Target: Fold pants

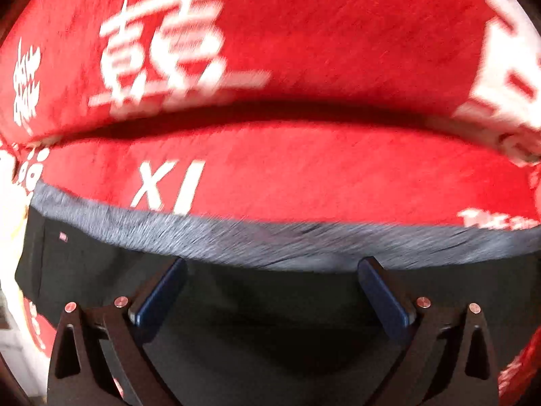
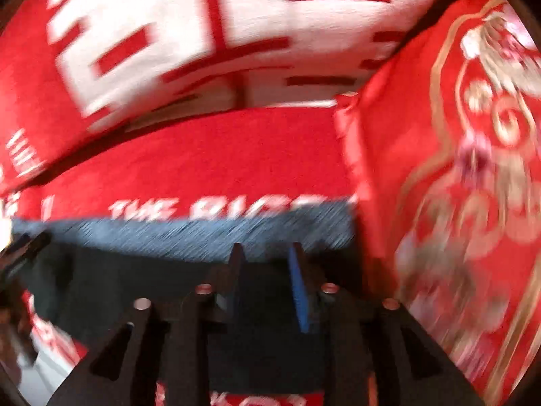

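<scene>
Left gripper [image 1: 270, 291]: lower centre of the left wrist view; blue-padded fingers [image 1: 159, 294] spread wide, nothing between them, dark cloth lying beneath the gap.
Right gripper [image 2: 267, 284]: lower centre of the right wrist view; fingers stand a narrow gap apart, one blue pad [image 2: 301, 291] edge-on. Cannot tell whether cloth is caught between them; view blurred.
Pants [image 1: 263, 321]: dark garment spread across the lower half of the left wrist view, directly under and ahead of the left gripper; a small pale tag [image 1: 63, 235] near its left edge. In the right wrist view the pants [image 2: 111, 291] fill the lower middle, under the right gripper.
Fuzzy band [image 1: 287, 237]: grey-blue strip along the far edge of the pants, crossing the frame centre.
Red blanket [image 1: 338, 182]: beyond the band, white lettering "XI" at centre left; lies under the pants.
Red printed bedding [image 1: 304, 34]: raised fold in the upper frame, large white characters.
Embroidered cushion [image 2: 473, 169]: right side of the right wrist view, red with gold pattern, just beside the pants' right end.
</scene>
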Action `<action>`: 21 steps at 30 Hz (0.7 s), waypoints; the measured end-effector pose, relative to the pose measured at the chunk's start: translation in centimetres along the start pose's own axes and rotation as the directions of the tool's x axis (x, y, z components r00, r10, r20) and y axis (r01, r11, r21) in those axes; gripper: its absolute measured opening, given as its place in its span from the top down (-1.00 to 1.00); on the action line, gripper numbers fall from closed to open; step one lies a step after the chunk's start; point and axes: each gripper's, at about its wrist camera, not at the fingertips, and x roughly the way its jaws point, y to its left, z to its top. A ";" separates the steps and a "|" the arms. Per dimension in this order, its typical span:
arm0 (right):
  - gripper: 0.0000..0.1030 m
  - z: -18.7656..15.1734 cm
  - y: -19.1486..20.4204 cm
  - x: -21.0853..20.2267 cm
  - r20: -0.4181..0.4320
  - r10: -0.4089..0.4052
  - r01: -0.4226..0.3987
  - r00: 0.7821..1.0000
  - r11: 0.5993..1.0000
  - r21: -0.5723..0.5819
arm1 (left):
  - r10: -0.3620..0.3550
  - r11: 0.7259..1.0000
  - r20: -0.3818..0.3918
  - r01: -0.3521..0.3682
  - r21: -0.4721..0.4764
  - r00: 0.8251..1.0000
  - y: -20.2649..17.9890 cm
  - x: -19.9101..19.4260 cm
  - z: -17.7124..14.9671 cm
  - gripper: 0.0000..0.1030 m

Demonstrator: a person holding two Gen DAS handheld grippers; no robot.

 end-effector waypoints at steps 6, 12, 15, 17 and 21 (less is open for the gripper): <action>-0.05 -4.7 2.2 2.3 -0.014 -0.022 0.021 1.000 0.999 -0.049 | -0.043 0.999 -0.011 0.043 -0.015 0.999 2.0 1.5 1.0 -1.00; -0.39 -5.8 2.9 2.6 -0.002 -0.015 0.015 1.000 0.993 -0.116 | -0.004 0.985 -0.015 0.001 -0.175 1.000 7.2 2.3 3.2 -1.00; -0.40 -4.8 3.7 2.5 -0.026 -0.049 0.046 0.998 0.994 -0.100 | -0.009 0.978 -0.017 0.005 -0.208 1.000 9.6 2.1 3.3 -1.00; -0.40 -4.7 4.3 1.8 -0.021 -0.021 0.019 1.000 0.998 -0.052 | 0.008 0.987 0.000 -0.008 -0.162 1.000 10.9 1.3 3.0 -1.00; -0.40 -5.9 7.9 -0.2 0.016 0.097 -0.097 0.995 0.995 0.005 | 0.058 0.995 0.016 -0.057 -0.081 0.998 14.3 0.2 2.1 -1.00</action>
